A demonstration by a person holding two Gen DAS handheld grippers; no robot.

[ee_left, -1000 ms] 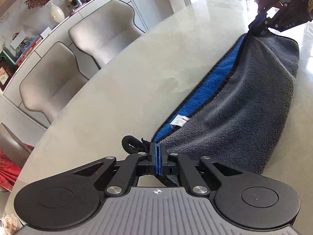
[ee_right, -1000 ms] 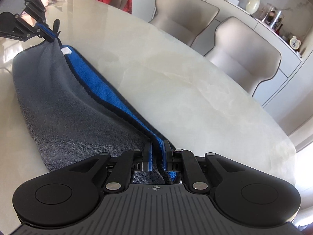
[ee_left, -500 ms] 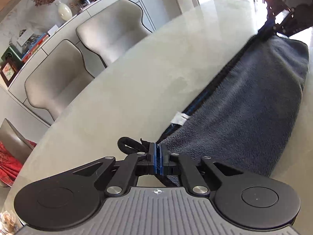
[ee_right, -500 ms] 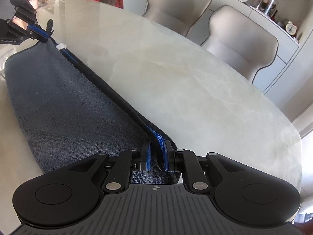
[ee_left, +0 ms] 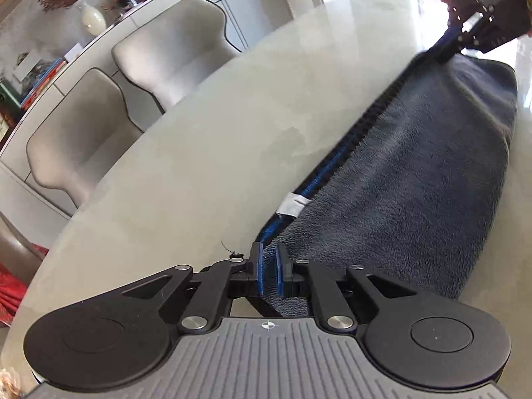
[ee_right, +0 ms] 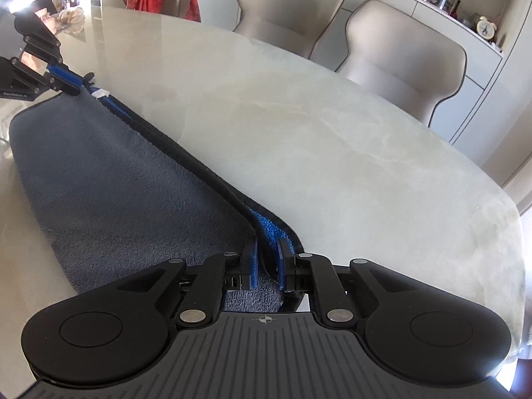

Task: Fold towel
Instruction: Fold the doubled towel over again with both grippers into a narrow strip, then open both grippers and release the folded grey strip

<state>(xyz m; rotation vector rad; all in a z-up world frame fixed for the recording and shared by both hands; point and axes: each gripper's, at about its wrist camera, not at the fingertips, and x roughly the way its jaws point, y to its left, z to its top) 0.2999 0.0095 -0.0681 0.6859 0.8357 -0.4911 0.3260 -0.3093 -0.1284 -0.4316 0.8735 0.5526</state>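
So both grippers look like they're in the letting-go part. The left gripper (ee_left: 269, 271) has its jaws parted a little, with the near corner of the towel (ee_left: 415, 193) sitting loose in the gap rather than pinched. Same story on the right gripper (ee_right: 266, 264): jaws apart, towel corner lying between them, a bit of the blue underside curling out right at the tip. I wouldn't call either one a real grip at this point.

Going outward from there, the towel is lying flat on the counter (ee_right: 316, 126), folded over on itself once along its length. The grey side faces up, and a thin blue line of the lower layer peeks out along the edge facing the chairs, so the two long edges line up pretty well but not perfectly. There's a small white tag (ee_left: 292, 204) sticking out of that edge close to the left gripper. The grippers sit at opposite ends of that same edge, each one showing up far off in the other's view.

My read on progress: the first fold is basically down. What's left is probably backing both grippers off the corners and then doing a second fold across the short way to get it compact. The slight blue overhang by the right gripper might want a nudge first.
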